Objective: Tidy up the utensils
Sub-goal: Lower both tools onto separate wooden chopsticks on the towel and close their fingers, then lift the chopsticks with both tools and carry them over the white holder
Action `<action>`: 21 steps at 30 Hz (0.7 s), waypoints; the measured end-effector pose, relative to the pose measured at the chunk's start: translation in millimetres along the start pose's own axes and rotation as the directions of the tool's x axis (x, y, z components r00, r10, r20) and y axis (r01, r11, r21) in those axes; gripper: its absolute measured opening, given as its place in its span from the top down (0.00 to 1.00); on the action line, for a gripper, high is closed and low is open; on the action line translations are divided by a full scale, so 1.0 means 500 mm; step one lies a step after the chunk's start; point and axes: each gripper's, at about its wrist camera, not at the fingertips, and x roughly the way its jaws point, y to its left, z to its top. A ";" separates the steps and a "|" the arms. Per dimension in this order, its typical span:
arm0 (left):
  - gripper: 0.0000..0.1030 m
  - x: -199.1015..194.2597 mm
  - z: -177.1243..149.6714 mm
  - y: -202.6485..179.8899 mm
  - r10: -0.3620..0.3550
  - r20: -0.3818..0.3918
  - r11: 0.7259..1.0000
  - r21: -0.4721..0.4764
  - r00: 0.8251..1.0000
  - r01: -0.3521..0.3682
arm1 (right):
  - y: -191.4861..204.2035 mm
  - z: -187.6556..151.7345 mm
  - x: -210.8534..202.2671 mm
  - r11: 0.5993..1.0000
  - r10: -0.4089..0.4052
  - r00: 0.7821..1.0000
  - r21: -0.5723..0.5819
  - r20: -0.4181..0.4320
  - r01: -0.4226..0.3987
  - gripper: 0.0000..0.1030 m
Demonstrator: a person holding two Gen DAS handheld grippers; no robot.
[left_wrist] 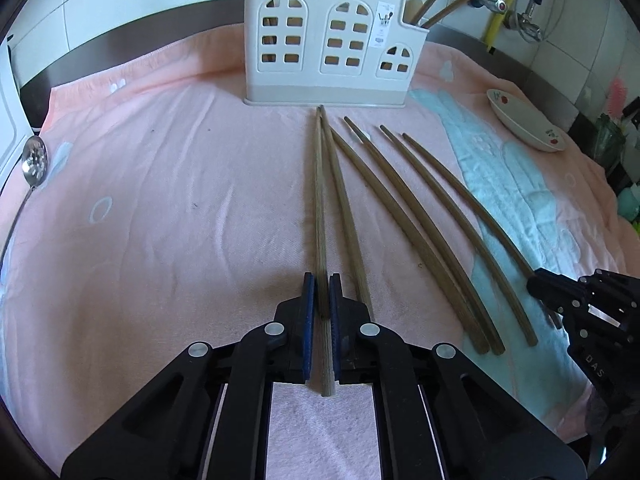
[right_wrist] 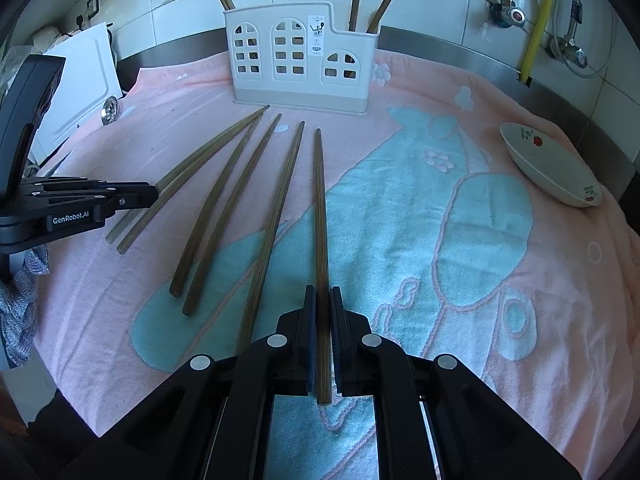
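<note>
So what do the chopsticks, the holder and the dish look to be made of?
Chopsticks: probably bamboo or wood, matte brown, with fine lengthwise grain.
Holder: likely moulded plastic, smooth cream-white with cut-out windows and a darker base band.
Dish: seemingly glazed ceramic, glossy white with painted red flowers; melamine can't be ruled out.

This is a home kitchen. White wall tiles (right_wrist: pixel 440 8) run behind a steel counter covered by a pink towel (left_wrist: pixel 160 200). At 1 o'clock, taps (right_wrist: pixel 508 14) and a yellow hose (right_wrist: pixel 538 20) — at 12 a utensil holder (right_wrist: pixel 300 64), at 3 a flowered bowl (right_wrist: pixel 552 164), at 9 a slotted spoon (left_wrist: pixel 34 160).
</note>
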 end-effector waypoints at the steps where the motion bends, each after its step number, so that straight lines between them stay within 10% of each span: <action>1: 0.95 -0.006 0.000 0.004 -0.009 0.005 1.000 -0.002 1.000 0.009 | -0.001 0.002 -0.005 1.000 -0.001 1.000 0.007 0.009 0.001 0.94; 21: 0.95 -0.218 0.106 0.019 -0.141 0.261 0.987 0.111 0.955 0.116 | 0.004 0.194 -0.169 1.000 0.008 0.972 -0.010 0.236 -0.006 0.94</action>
